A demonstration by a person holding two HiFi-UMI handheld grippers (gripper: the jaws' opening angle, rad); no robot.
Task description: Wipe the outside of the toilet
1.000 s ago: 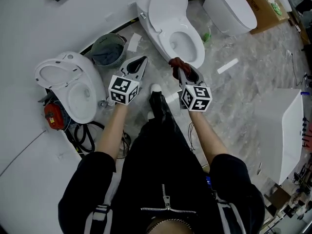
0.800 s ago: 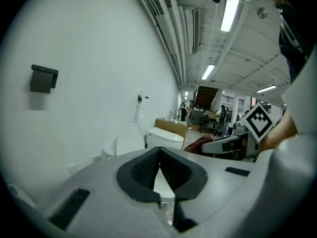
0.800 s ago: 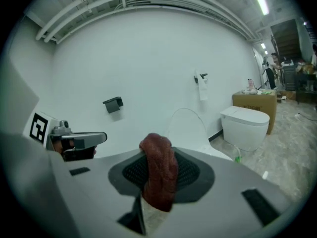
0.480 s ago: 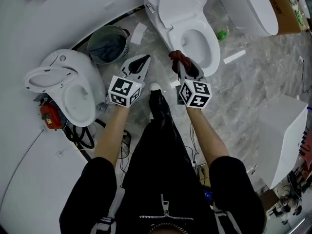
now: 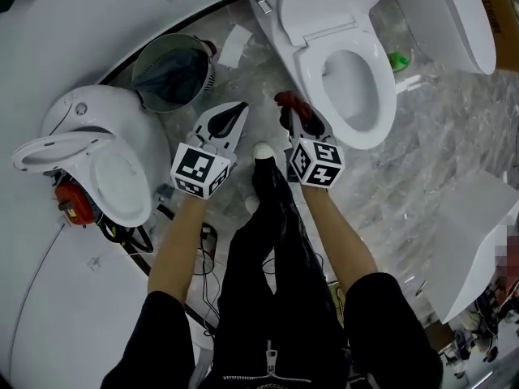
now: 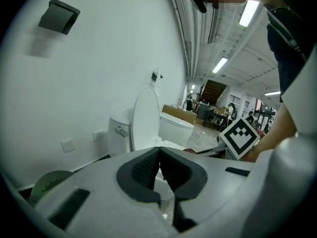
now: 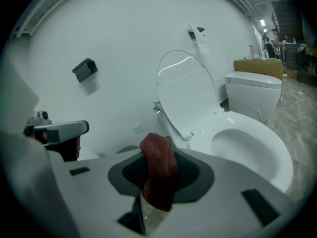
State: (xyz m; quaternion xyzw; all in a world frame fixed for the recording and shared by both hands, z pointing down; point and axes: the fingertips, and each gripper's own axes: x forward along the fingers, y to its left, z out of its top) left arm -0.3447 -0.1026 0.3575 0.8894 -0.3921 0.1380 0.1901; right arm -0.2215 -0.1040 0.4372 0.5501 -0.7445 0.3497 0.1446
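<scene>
I'm pinching red cloth (image 7: 158,172) in right gripper (image 5: 293,116); left gripper (image 5: 238,110) pressed together, empty. Toilet (image 5: 324,6) just ahead, lid up. I'm planning flat cloth contact on outer bowl wall, avoiding inner rim.

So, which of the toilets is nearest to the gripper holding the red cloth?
The upright toilet with its lid raised, just ahead of the right gripper; the closed one and the one at left lie farther.
</scene>
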